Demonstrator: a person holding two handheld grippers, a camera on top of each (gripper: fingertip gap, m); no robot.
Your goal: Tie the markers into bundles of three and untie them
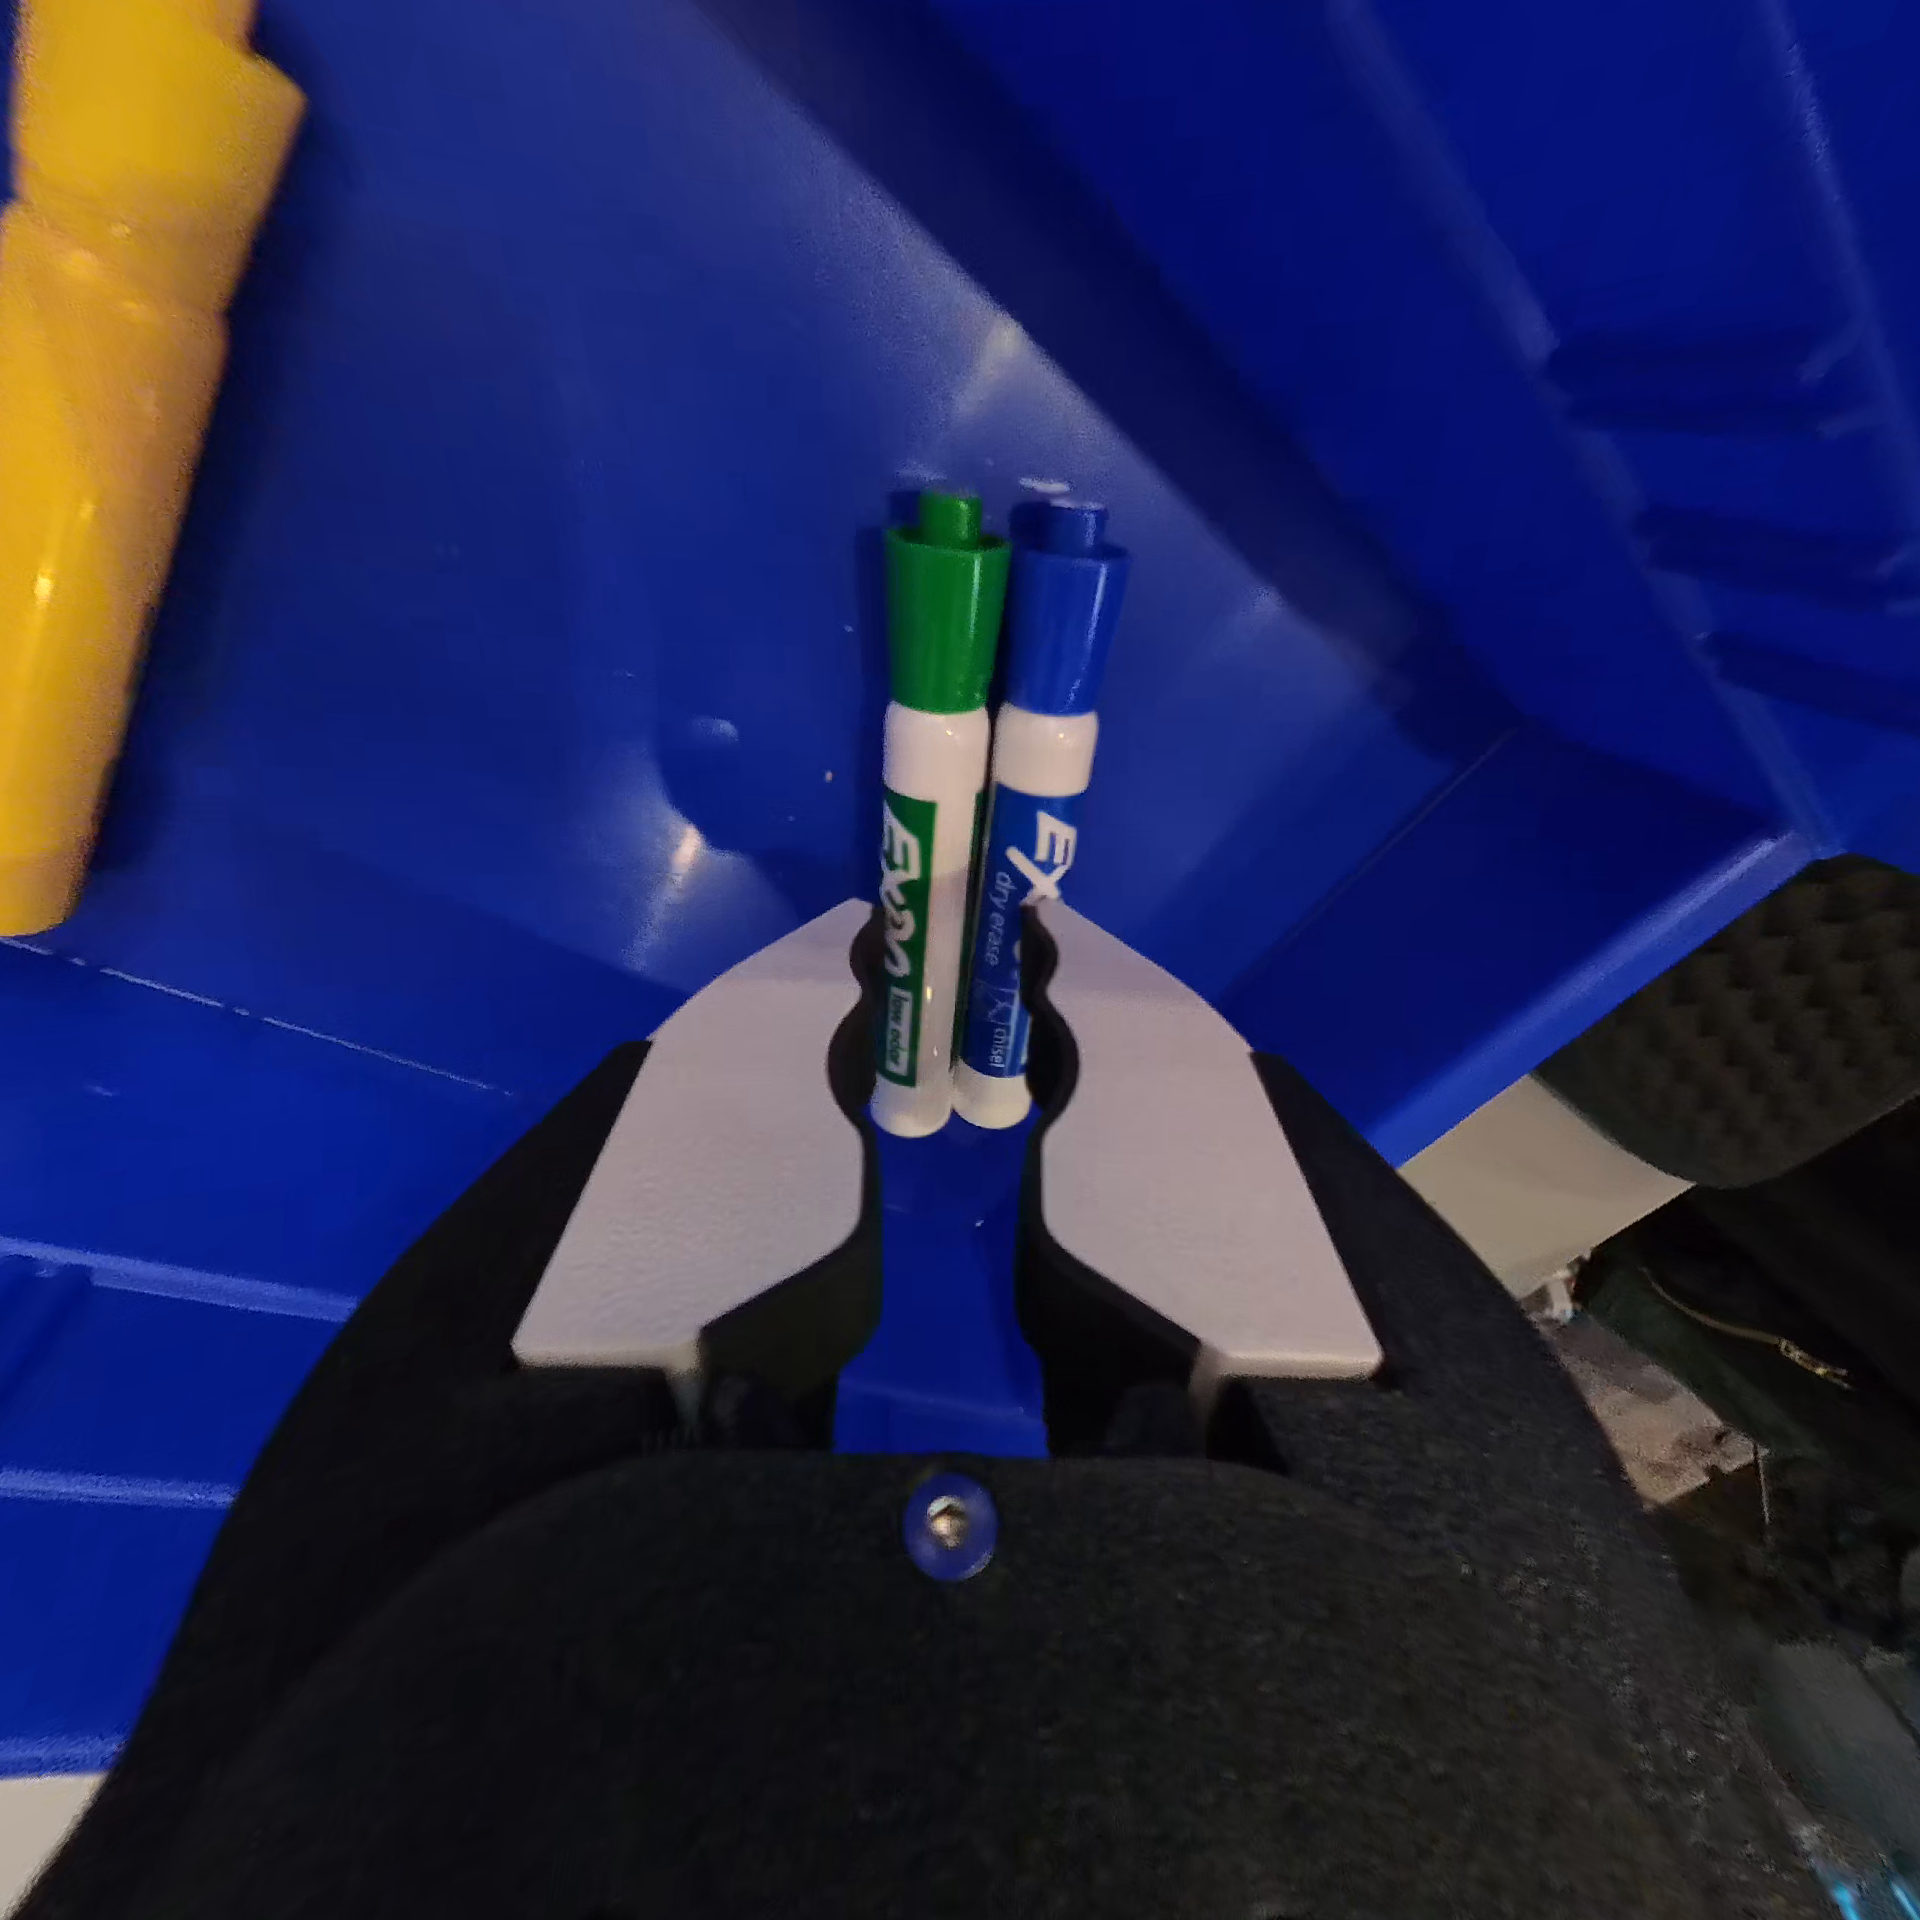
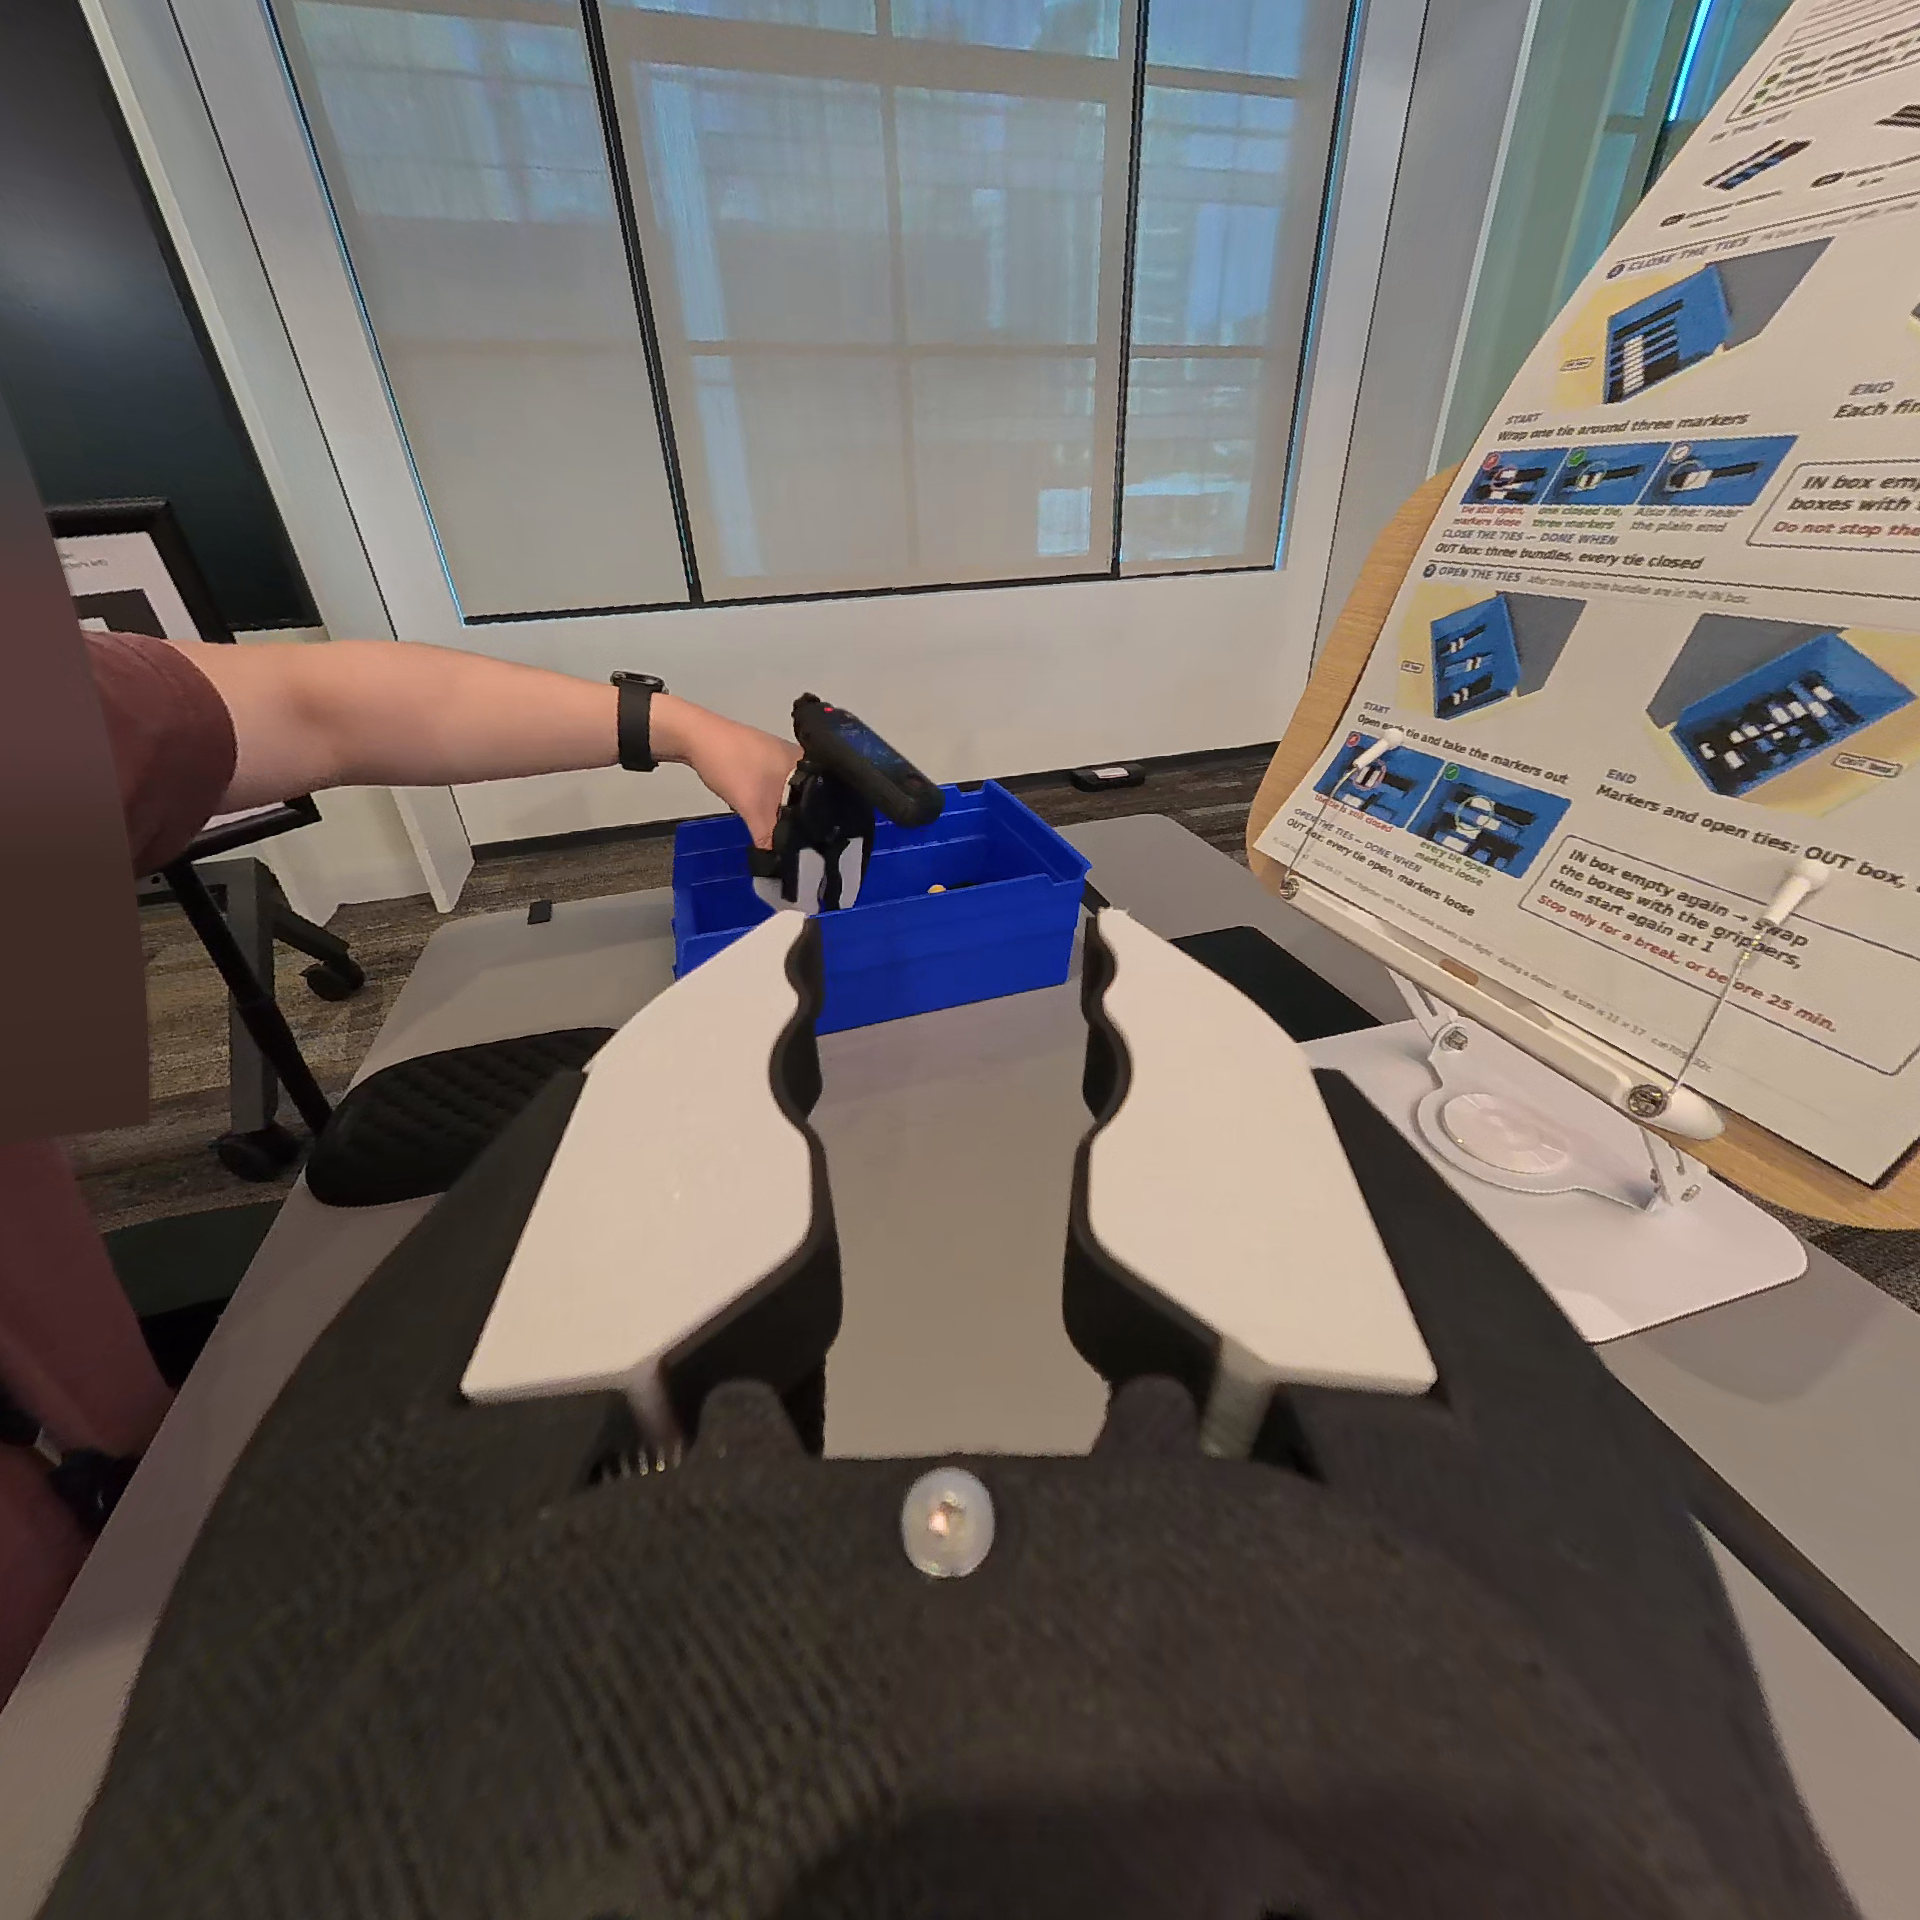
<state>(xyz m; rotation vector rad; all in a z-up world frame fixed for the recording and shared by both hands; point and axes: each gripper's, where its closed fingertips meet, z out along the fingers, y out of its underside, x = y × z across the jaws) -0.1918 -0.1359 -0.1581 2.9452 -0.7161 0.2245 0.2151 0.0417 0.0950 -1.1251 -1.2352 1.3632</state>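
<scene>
I see the table (image 2: 966, 1195) across the lower half of the right wrist view, with the instruction board (image 2: 1621, 665) standing at the right edge. The blue bin (image 2: 935, 935) sits at the far end of the table, in the centre of that frame, and in the left wrist view its blue wall fills almost everything. A yellow object (image 1: 94, 520) lies blurred at the upper left there; I cannot tell what it is.

My left gripper (image 1: 951, 914) is inside the bin, and in the right wrist view it shows in the centre, above the bin. Its jaws are narrow and hold two markers side by side: the green marker (image 1: 930, 831) on the left and the blue marker (image 1: 1039, 821) on the right, touching each other. Their long axis runs straight forward along the fingers, caps pointing away toward the top of the frame, and the jaws grip the rear half of the barrels.

My right gripper (image 2: 945, 925) hangs over the near table, jaws wide and empty, well apart from the bin. I judge a third marker is still needed, and the left gripper is nearer.
</scene>
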